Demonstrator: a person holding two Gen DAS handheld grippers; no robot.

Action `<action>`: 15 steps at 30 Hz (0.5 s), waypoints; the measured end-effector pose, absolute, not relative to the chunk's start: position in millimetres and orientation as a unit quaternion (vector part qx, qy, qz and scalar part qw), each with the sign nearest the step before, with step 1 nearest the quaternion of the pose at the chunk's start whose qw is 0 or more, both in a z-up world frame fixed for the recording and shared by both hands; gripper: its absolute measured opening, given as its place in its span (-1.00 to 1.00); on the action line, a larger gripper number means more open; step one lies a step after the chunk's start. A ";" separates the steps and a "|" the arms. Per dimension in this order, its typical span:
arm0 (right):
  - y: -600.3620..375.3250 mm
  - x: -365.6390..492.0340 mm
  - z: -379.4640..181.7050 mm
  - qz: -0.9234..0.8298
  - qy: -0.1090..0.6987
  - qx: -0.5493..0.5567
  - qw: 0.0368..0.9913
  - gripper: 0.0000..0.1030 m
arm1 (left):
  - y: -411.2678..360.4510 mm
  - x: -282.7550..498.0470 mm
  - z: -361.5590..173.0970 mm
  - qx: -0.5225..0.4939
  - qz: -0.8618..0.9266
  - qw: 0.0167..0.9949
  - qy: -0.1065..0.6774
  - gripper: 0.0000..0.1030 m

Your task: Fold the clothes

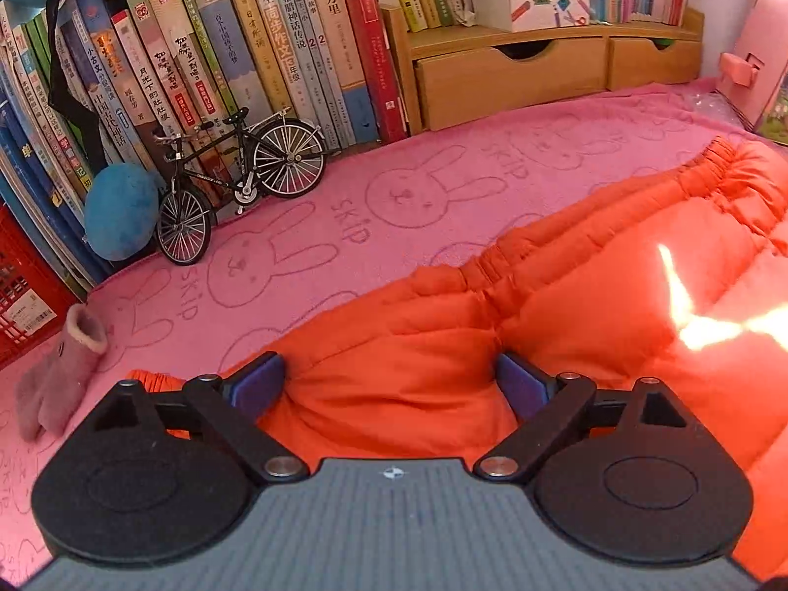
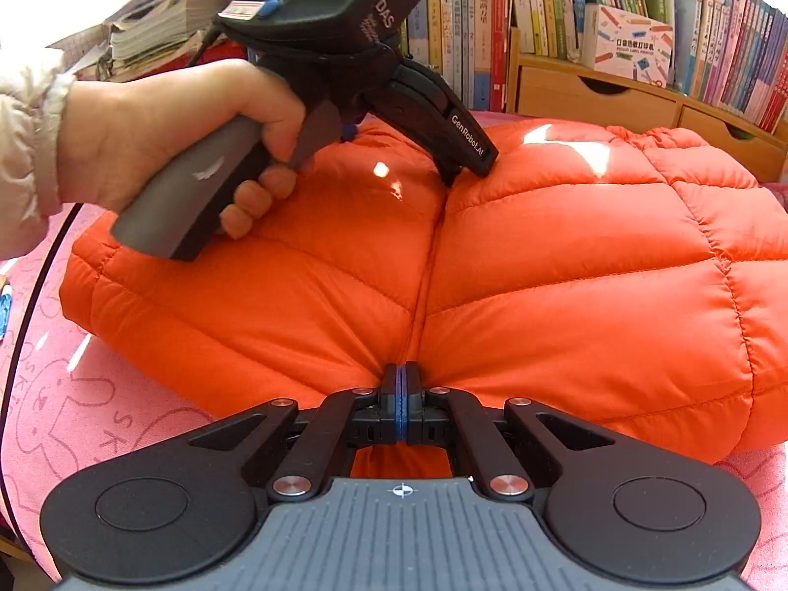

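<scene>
Orange quilted jacket (image 1: 566, 305) lies on a pink blanket (image 1: 344, 207) before the bookshelves, both tools at work on it.

Left wrist view: the left gripper (image 1: 389, 384) has its blue-padded fingers spread wide, a puff of the jacket bulging up between them. The blanket is printed with rabbits and the word "SKIP". A model bicycle (image 1: 236, 182) leans against the books (image 1: 221, 49), one spine reading "海底两万里"; a blue plush ball (image 1: 120, 212) sits beside it and a pink sock (image 1: 54, 374) lies at the left. Right wrist view: the right gripper (image 2: 401, 406) is pinched tight on the jacket's near edge at the centre seam. A hand (image 2: 162, 138) holds the other tool, marked "DAS" and "GenRobot.AI", its tip pressing into the jacket's far side.
</scene>
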State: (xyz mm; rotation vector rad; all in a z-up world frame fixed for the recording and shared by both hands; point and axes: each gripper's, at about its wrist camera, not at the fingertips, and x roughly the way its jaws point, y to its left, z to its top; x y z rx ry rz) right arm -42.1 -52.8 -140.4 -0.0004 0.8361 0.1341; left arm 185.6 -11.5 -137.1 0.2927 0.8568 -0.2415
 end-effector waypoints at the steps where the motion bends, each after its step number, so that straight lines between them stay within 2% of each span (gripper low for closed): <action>1: -53.1 -42.5 -140.5 0.065 0.406 0.001 0.912 -0.96 | -12.1 191.6 -138.8 0.136 -0.112 0.892 0.416 0.87; 4: -52.9 -43.8 -140.4 0.064 0.405 0.006 0.912 -0.96 | -11.6 197.9 -140.7 0.128 -0.110 0.893 0.416 1.00; 15: -52.5 -46.4 -139.8 0.064 0.406 0.012 0.912 -0.96 | -7.6 196.5 -141.1 0.118 -0.102 0.898 0.411 1.00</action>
